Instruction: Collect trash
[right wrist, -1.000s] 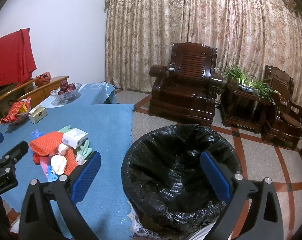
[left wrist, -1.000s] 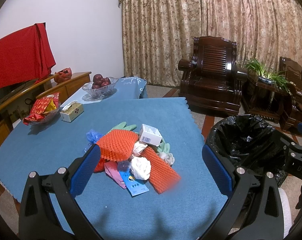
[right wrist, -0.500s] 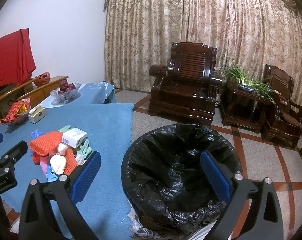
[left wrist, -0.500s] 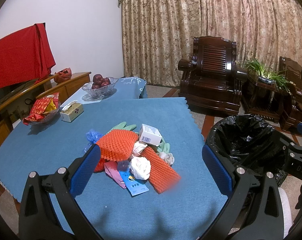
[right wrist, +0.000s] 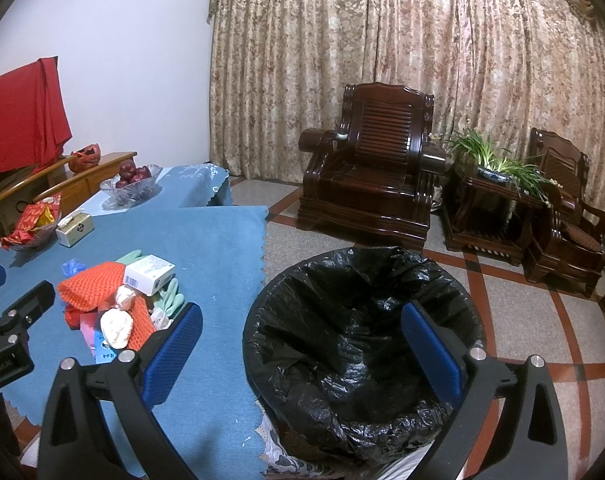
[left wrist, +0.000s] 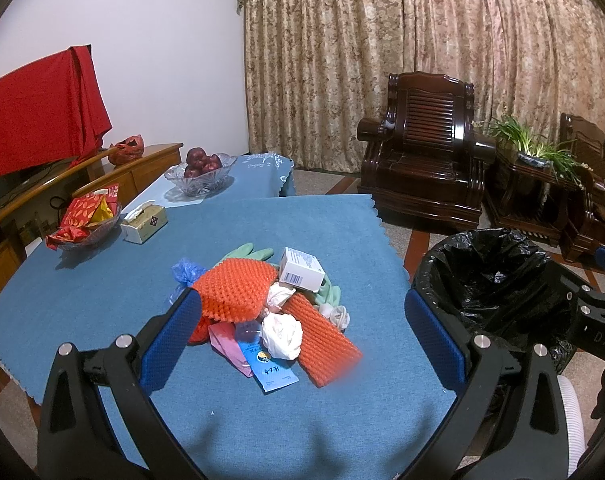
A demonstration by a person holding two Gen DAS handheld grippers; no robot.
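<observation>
Nothing has shifted since the earlier frames: both grippers hang where they were and the rubbish lies as it did. The left gripper (left wrist: 302,340) stands released, its blue pads spread wide above the table (left wrist: 82,300), framing the trash pile (left wrist: 270,308) and grasping nothing. The right gripper (right wrist: 302,344) is likewise spread apart and empty, poised over the bin (right wrist: 362,320) lined with a black bag, which stands on the floor just beside the table's right edge. In the pile, a white box (left wrist: 301,269) with a barcode label rests on top of a green rubber glove (left wrist: 246,251); two pieces of orange foam netting (left wrist: 238,288) flank a crumpled white tissue (left wrist: 282,336), and a blue card (left wrist: 268,368) with a round logo and small writing too fine to read pokes out toward the camera beside a pink wrapper (left wrist: 228,346). A blue plastic scrap (left wrist: 186,272) lies at the pile's left. On the right gripper's body, seen from the left wrist, the letters "DAS" (left wrist: 604,340) can be read. Further back on the table sit a tissue box (left wrist: 144,222), a glass dish of red snack packets (left wrist: 86,220) and a glass bowl of dark red fruit (left wrist: 200,172). Dark wooden armchairs (right wrist: 370,168) and a potted plant (right wrist: 498,160) stand before the patterned curtains (right wrist: 382,60).
</observation>
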